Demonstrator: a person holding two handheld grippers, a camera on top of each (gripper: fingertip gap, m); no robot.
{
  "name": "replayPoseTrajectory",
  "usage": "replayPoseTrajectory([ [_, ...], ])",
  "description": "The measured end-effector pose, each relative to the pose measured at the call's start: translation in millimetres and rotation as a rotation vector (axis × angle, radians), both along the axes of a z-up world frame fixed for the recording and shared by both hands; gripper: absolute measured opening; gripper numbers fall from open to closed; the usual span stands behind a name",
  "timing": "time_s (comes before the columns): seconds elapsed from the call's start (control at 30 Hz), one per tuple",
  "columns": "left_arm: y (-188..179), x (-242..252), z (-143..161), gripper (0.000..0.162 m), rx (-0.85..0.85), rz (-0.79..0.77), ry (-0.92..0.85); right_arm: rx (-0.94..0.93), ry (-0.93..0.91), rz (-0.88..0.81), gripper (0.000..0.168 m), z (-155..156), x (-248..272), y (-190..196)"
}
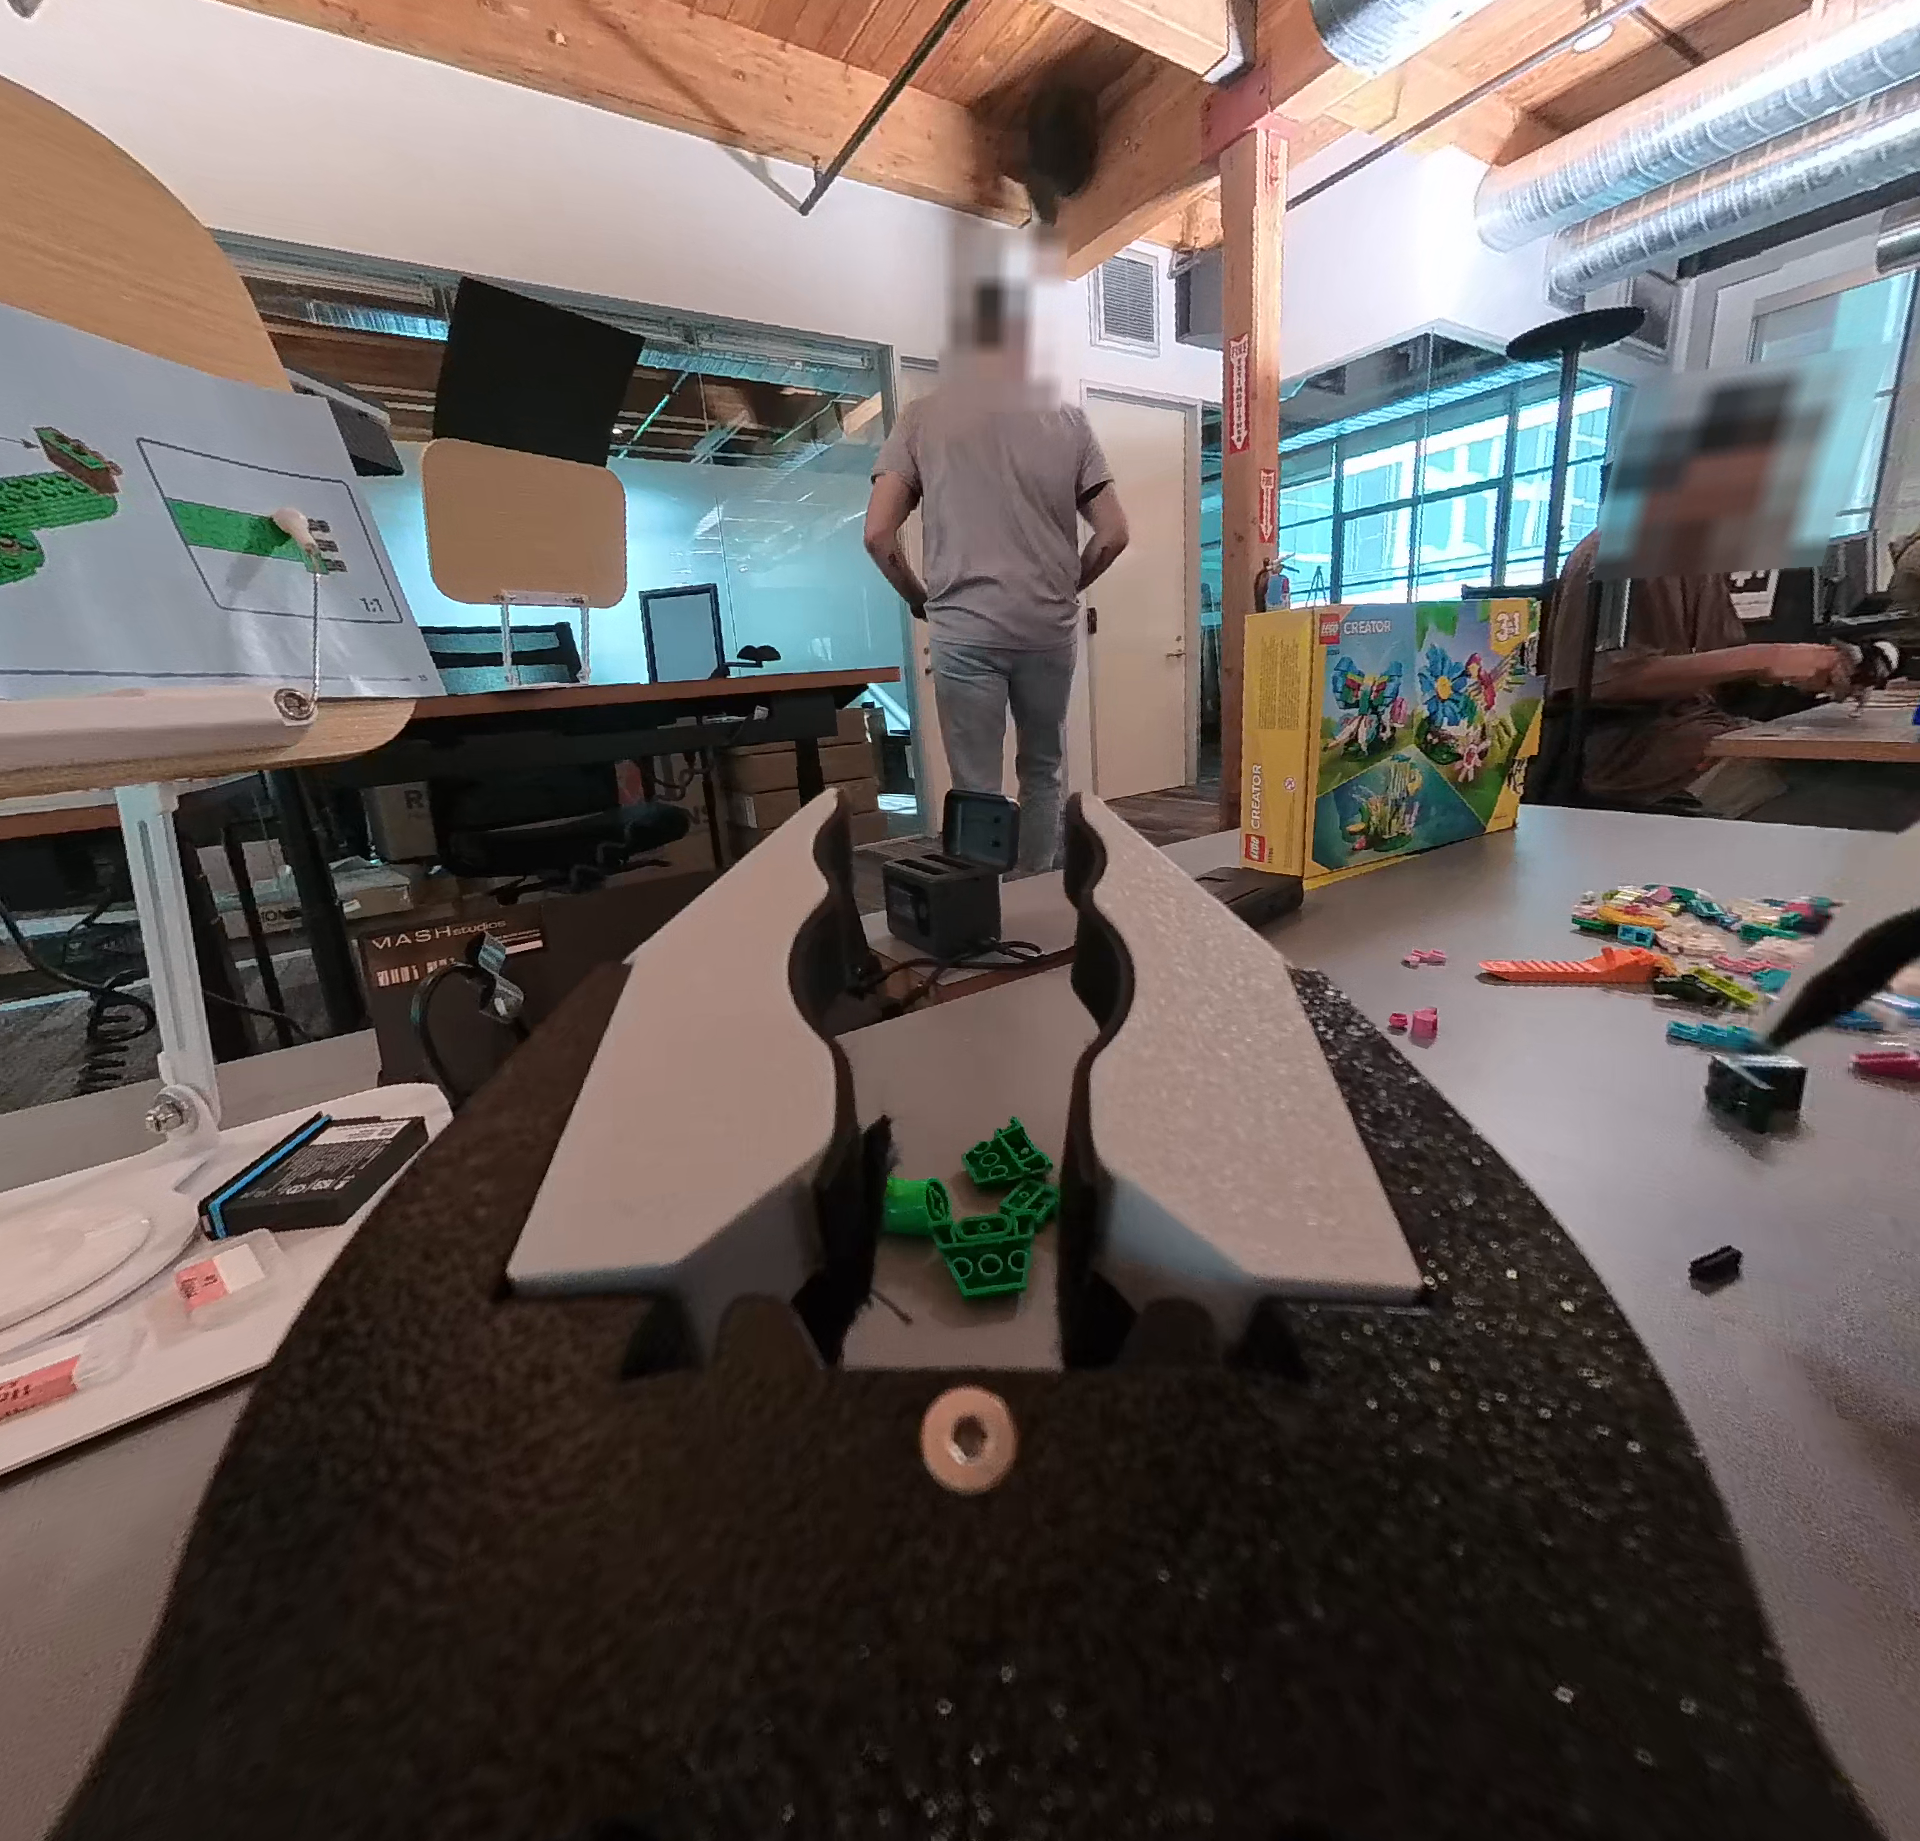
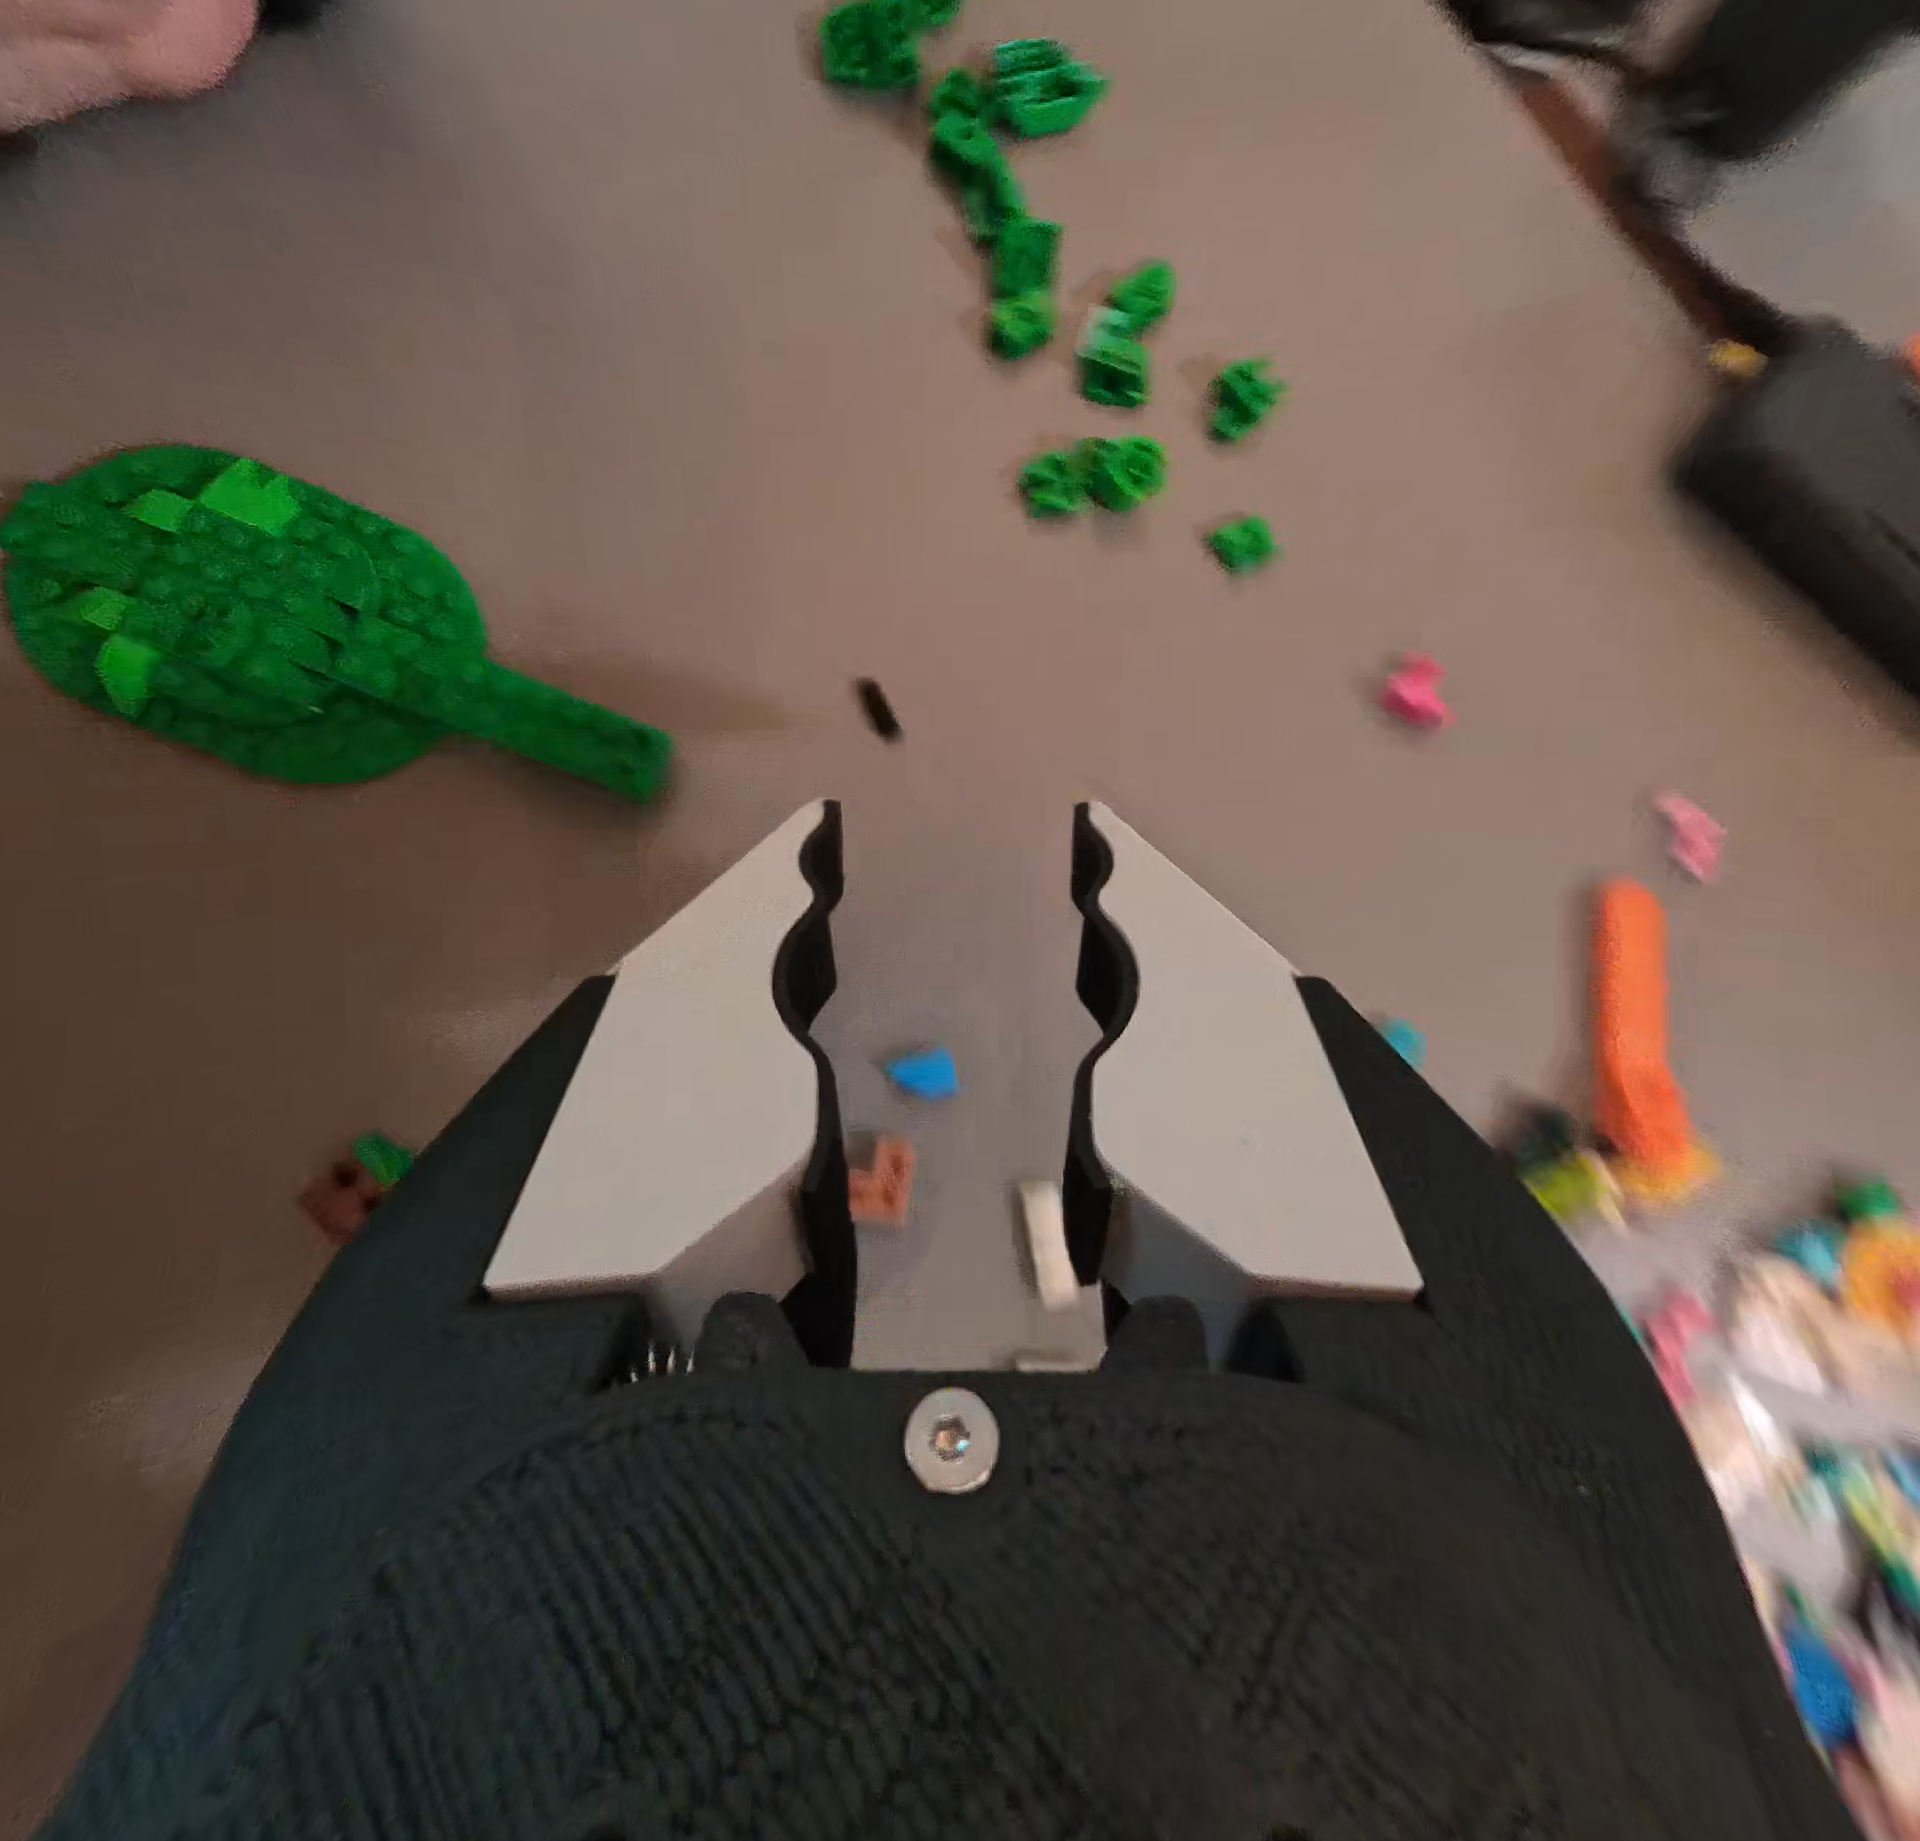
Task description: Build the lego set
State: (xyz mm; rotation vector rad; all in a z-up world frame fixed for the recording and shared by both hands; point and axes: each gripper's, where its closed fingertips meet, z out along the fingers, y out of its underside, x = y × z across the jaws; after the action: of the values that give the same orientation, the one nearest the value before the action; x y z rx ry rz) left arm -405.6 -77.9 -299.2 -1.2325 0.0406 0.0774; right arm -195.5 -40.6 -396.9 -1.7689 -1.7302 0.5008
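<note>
In the right wrist view, a built green leaf-shaped lego plate with a stem [image 2: 260, 617] lies on the grey table at the left. Several loose green pieces [image 2: 1039, 264] are scattered ahead. My right gripper [image 2: 956, 815] is open and empty above the table, with a small black piece [image 2: 878, 711] just beyond its tips. In the left wrist view, my left gripper [image 1: 956, 815] is open and empty, held low over a few green pieces [image 1: 987, 1209] that lie between its fingers. The right gripper's dark tip [image 1: 1829, 991] shows at the right edge above a black piece [image 1: 1756, 1090].
A pile of mixed coloured pieces [image 1: 1704, 939] and an orange brick separator [image 1: 1569, 965] lie at the right, by the yellow lego box [image 1: 1382, 731]. An instruction booklet on a stand [image 1: 187, 544] is at the left. A dark charger box [image 1: 945, 887] stands ahead. People are behind.
</note>
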Motion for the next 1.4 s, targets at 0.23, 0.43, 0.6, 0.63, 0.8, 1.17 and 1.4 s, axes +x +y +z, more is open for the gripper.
replayPoseTrajectory([
  [0.23,0.7,-3.8,-0.2,0.041,0.0,0.034,0.005,0.167,-0.06,-0.745,0.035,16.3,230.8,106.2],
  [0.43,1.3,-4.0,-1.0,0.041,-0.003,0.029,-0.001,-0.05,0.034,-0.983,0.021,-7.8,329.3,88.7],
  [0.6,0.9,-4.4,-0.9,0.041,-0.002,0.026,-0.007,-0.29,0.105,-0.919,0.008,-23.8,328.7,63.0],
  [0.63,0.8,-4.4,-1.0,0.041,-0.002,0.026,-0.007,-0.319,0.091,-0.913,0.008,-27.9,327.2,58.5],
  [0.8,0.7,-4.6,-0.9,0.04,-0.001,0.023,-0.012,-0.337,0.067,-0.925,0.007,-36.1,323.3,53.4],
  [1.17,1.2,-4.4,-1.5,0.04,-0.006,0.018,-0.015,-0.26,0.001,-0.941,0.004,-43.3,328.8,61.1],
  [1.4,2.2,-2.7,-2.3,0.038,-0.011,0.019,-0.001,-0.125,0.057,-0.75,0.004,-9.9,266.4,56.5],
])
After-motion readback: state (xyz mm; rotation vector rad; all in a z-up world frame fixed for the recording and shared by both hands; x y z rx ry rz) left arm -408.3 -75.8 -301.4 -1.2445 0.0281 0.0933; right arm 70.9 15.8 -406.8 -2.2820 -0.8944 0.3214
